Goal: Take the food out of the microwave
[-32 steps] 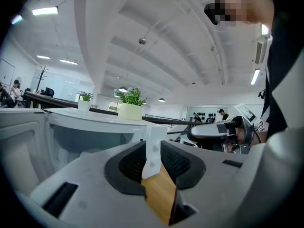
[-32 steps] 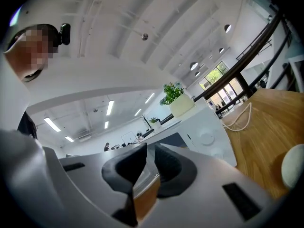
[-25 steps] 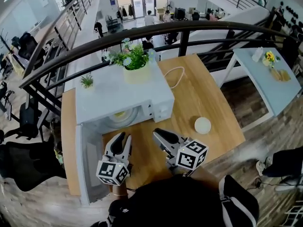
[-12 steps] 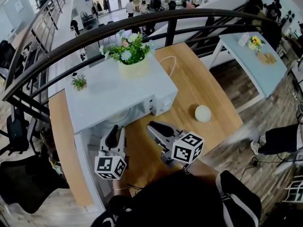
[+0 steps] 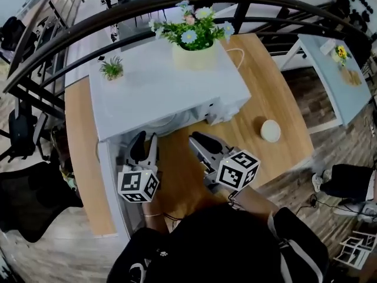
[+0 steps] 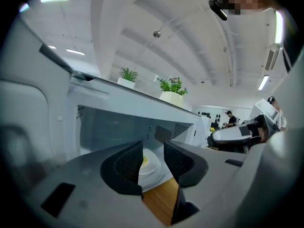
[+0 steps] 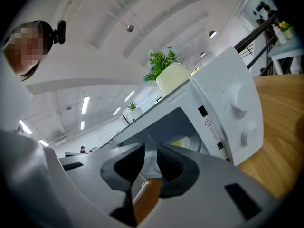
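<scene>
Since the earlier frames both grippers have come forward and down toward the open microwave (image 5: 171, 93), which now fills the upper centre of the head view. The left gripper's (image 5: 145, 145) jaws have just been opening. They stand a little apart with nothing between the pads.

Through that gap, in the left gripper view, the plate (image 6: 151, 167) with a yellow bit of food (image 6: 144, 161) sits on the cavity floor, well inside. The right gripper (image 5: 199, 141) also has its jaws narrowly spread and empty. Its own view shows the plate (image 7: 185, 143) deep in the opening, left of the control knobs.

The risks, as I judge them:
- The left gripper works close to the open door (image 5: 112, 181) at the frame's lower left, so a sideways drift could knock it.
- Narrow jaws may strike the plate's rim and push it back instead of straddling it.
- A one-sided pinch could tilt the plate and let the food slide off.
- The right gripper could bump the front panel beside the opening.

Both grippers sit side by side below the microwave's mouth in the head view. They point nearly level, noses dipped slightly, with their marker cubes toward the person.
</scene>
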The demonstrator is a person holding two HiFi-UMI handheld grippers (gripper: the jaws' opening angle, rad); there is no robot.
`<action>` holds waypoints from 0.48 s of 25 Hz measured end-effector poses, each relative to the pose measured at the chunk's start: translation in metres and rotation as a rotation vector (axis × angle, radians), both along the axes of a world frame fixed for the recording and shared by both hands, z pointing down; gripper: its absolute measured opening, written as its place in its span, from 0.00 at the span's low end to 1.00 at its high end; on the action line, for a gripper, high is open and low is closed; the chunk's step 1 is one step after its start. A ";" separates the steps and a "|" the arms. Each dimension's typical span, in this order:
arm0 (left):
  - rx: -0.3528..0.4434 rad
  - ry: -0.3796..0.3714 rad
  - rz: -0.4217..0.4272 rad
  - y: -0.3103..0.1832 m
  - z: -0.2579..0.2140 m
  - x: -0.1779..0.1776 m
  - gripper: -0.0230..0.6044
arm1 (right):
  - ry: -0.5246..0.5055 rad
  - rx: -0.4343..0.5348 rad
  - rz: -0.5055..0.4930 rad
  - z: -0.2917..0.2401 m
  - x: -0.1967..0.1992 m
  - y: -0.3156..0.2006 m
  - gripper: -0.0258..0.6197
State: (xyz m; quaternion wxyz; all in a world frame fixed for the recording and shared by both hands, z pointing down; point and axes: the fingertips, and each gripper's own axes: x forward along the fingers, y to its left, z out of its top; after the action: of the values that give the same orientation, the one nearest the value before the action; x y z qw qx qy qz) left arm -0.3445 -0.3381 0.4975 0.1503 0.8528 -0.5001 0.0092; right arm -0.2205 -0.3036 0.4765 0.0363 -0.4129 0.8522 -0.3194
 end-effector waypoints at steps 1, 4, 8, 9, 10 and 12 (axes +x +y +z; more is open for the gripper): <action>-0.011 -0.007 -0.011 -0.003 0.004 -0.004 0.23 | 0.001 -0.007 0.002 0.005 -0.004 -0.003 0.17; -0.047 -0.026 -0.026 -0.008 0.019 -0.008 0.26 | 0.017 -0.029 0.016 0.018 -0.010 -0.012 0.18; -0.065 -0.028 -0.019 -0.019 0.030 -0.003 0.29 | 0.052 -0.052 0.066 0.031 -0.008 -0.026 0.21; -0.065 -0.030 -0.019 -0.023 0.032 -0.003 0.29 | 0.061 -0.056 0.078 0.034 -0.008 -0.030 0.22; -0.068 -0.032 -0.020 -0.027 0.035 -0.003 0.30 | 0.068 -0.060 0.088 0.037 -0.007 -0.034 0.22; -0.089 -0.044 -0.021 -0.033 0.043 -0.003 0.32 | 0.082 -0.072 0.103 0.044 -0.009 -0.042 0.23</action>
State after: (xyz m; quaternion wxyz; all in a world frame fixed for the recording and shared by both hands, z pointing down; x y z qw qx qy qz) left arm -0.3479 -0.3707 0.5408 0.1772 0.8395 -0.5113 0.0484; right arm -0.2290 -0.3455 0.5207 0.0027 -0.4700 0.8186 -0.3302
